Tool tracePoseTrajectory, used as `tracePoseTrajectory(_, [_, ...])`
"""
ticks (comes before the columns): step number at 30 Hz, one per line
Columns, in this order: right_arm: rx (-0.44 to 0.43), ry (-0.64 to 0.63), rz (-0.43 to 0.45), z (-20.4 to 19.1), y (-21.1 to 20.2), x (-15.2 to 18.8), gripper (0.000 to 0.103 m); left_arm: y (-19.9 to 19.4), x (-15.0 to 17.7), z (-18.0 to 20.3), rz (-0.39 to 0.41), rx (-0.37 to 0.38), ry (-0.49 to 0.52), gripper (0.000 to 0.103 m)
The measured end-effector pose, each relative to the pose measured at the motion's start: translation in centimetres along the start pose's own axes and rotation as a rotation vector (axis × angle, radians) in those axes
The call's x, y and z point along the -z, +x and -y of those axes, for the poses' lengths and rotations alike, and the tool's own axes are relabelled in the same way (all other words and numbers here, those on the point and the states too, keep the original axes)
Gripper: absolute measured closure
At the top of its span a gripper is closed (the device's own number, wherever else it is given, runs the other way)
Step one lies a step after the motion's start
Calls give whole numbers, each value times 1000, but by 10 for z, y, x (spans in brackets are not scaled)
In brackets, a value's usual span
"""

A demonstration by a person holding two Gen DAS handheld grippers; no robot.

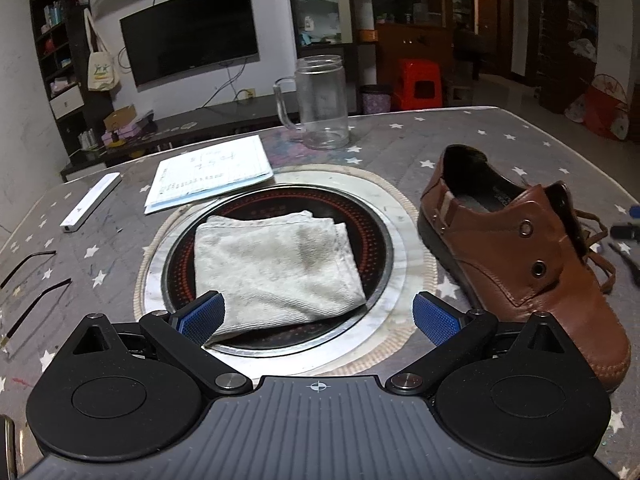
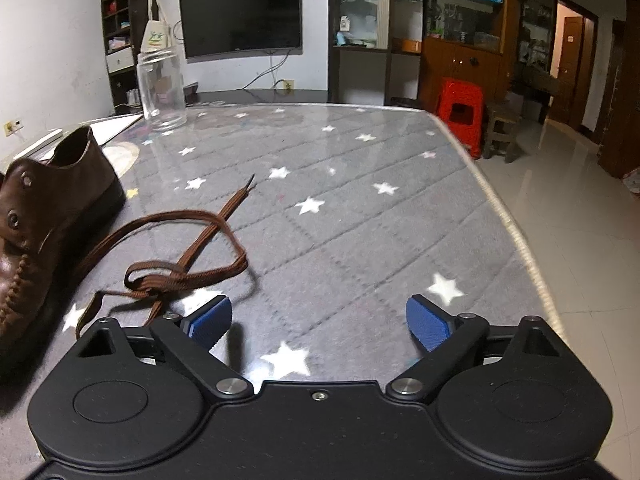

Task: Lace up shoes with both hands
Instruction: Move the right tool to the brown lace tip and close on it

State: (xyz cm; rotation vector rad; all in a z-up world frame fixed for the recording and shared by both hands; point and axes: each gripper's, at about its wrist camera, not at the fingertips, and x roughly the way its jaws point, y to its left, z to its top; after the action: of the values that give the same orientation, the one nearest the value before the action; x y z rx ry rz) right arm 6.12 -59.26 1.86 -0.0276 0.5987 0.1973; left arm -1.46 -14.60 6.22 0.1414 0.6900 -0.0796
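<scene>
Two claws, left claw [image 1: 318, 316] and right claw [image 2: 319, 320], both spread wide and empty, star-print table [image 2: 360, 208], wall television [image 2: 240, 16].

Brown shoe [image 1: 520, 256], brown lace [image 2: 188, 256], star-patterned grey cover [image 2: 360, 200]

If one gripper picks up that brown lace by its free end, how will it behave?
Probably floppy: the lace lies in slack loops on the table. It looks flat and woven, so the fingers should hold it without much slipping. Its loops cross near the shoe, so it may tangle or tug.

low wrist views, shared shoe [image 1: 520, 256]
</scene>
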Motion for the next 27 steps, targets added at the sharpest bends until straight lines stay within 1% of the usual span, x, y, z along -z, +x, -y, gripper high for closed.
tracePoseTrajectory(1, [-2, 2, 8, 0, -3, -2, 19, 0, 0, 2, -1, 4, 1, 1])
tracePoseTrajectory(3, [-35, 4, 27, -1, -8, -11, 22, 1, -1, 5, -2, 9, 0, 1])
tracePoseTrajectory(5, [-75, -18, 31, -5, -7, -20, 28, 2, -2, 7, -1, 9, 2, 1])
tracePoseTrajectory(6, [-93, -34, 27, -8, -4, -24, 35, 2, -2, 8, -1, 9, 3, 1])
tracePoseTrajectory(7, [-110, -49, 21, -11, 1, -27, 39, 2, -3, 9, -1, 9, 3, 1])
tracePoseTrajectory(10, [-159, -92, 2, -22, 14, -37, 45, 3, -5, 10, -4, 7, 8, 1])
tracePoseTrajectory(14, [-196, -129, -18, -35, 32, -49, 50, 6, -7, 10, -7, 4, 9, 1])
tracePoseTrajectory(16, [-216, -140, -33, -39, 41, -53, 59, 8, -8, 10, -10, 5, 10, 1])
tracePoseTrajectory(17, [-226, -141, -39, -41, 45, -55, 61, 9, -8, 11, -12, 6, 11, 1])
tracePoseTrajectory(18, [-234, -144, -46, -43, 48, -56, 66, 10, -8, 11, -14, 6, 12, 1])
tracePoseTrajectory(20, [-231, -155, -59, -46, 54, -55, 68, 13, -8, 12, -22, 6, 14, 1])
tracePoseTrajectory(21, [-228, -158, -64, -47, 55, -55, 73, 14, -8, 12, -25, 6, 15, 1])
tracePoseTrajectory(22, [-227, -156, -69, -46, 56, -54, 86, 15, -8, 12, -28, 7, 16, 1])
tracePoseTrajectory(23, [-227, -154, -73, -45, 57, -54, 93, 17, -8, 12, -31, 7, 16, 1])
tracePoseTrajectory(24, [-227, -152, -77, -44, 58, -53, 97, 18, -8, 12, -34, 8, 17, 1])
tracePoseTrajectory(27, [-193, -155, -72, -36, 55, -53, 99, 22, -9, 14, -37, 15, 18, 1])
